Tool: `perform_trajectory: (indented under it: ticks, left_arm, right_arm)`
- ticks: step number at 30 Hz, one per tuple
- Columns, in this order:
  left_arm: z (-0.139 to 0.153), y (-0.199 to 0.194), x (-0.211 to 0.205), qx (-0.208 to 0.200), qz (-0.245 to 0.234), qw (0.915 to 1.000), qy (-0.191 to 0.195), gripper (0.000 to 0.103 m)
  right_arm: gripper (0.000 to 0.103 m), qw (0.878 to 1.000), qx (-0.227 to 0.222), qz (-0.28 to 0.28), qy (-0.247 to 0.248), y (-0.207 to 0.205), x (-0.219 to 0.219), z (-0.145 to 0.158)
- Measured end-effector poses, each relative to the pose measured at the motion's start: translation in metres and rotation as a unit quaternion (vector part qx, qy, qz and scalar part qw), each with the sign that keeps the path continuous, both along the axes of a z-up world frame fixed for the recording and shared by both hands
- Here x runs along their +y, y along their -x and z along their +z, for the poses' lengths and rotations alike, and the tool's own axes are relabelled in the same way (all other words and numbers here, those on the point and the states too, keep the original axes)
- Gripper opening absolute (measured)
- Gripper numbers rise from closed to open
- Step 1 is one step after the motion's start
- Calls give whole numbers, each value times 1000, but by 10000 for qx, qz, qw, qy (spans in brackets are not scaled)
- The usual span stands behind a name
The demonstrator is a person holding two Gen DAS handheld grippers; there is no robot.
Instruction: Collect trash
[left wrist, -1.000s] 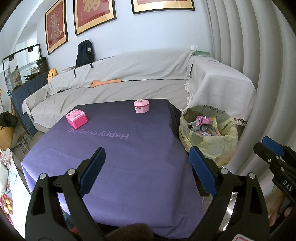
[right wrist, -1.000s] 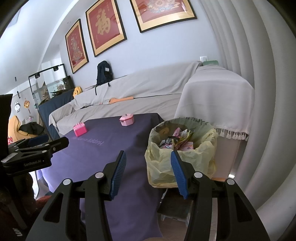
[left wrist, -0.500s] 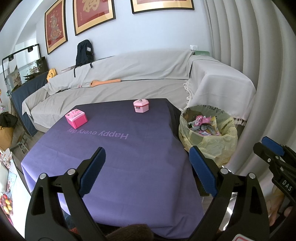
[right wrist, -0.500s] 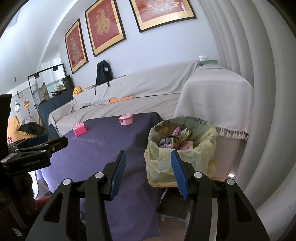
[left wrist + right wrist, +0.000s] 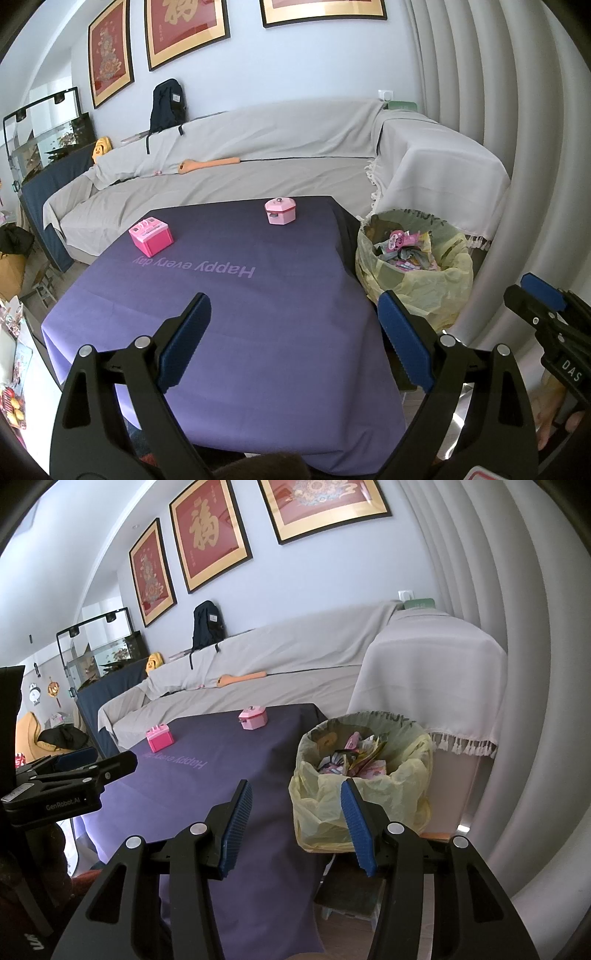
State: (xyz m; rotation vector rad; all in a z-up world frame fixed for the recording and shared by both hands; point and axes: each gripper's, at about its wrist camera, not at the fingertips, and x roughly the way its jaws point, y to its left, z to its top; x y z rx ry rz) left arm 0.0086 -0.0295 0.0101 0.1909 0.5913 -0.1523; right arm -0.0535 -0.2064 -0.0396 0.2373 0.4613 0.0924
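Observation:
A trash bin lined with a yellow bag [image 5: 417,280] stands at the table's right side, holding several wrappers [image 5: 404,247]; it also shows in the right wrist view [image 5: 364,771]. My left gripper [image 5: 293,343] is open and empty above the near part of the purple tablecloth [image 5: 229,317]. My right gripper [image 5: 295,827] is open and empty, held in front of the bin and the table's corner. The right gripper also shows at the right edge of the left wrist view [image 5: 546,321]; the left gripper shows at the left of the right wrist view [image 5: 70,779].
Two pink toy boxes sit on the far part of the table, one at the left [image 5: 151,236] and one at the back [image 5: 280,211]. A covered grey sofa [image 5: 258,162] runs behind the table, with a black backpack [image 5: 166,103] on it. A pleated curtain [image 5: 517,147] hangs at the right.

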Motion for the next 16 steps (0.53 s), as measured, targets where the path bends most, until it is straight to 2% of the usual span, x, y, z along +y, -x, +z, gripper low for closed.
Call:
perform_trajectory:
  ticks: [7,10,13,16]
  left_arm:
    - [-1,-2,1,46,7,10000,8,87]
    - [-5,-11,4,275,42,9996,82,87]
    - [-10,-31,19,503,205,9983,234,87]
    - [-19,-74,57,675,606,9955,266,87]
  right_arm:
    - [48,10000,31,-11,9,-1,1,-1]
    - [48,9999,110,-2,54,-3,4,-3]
    - [57,9997,214,23,137,-14,8,-6]
    - [58,9989,400,168,157,-40,18,-8]
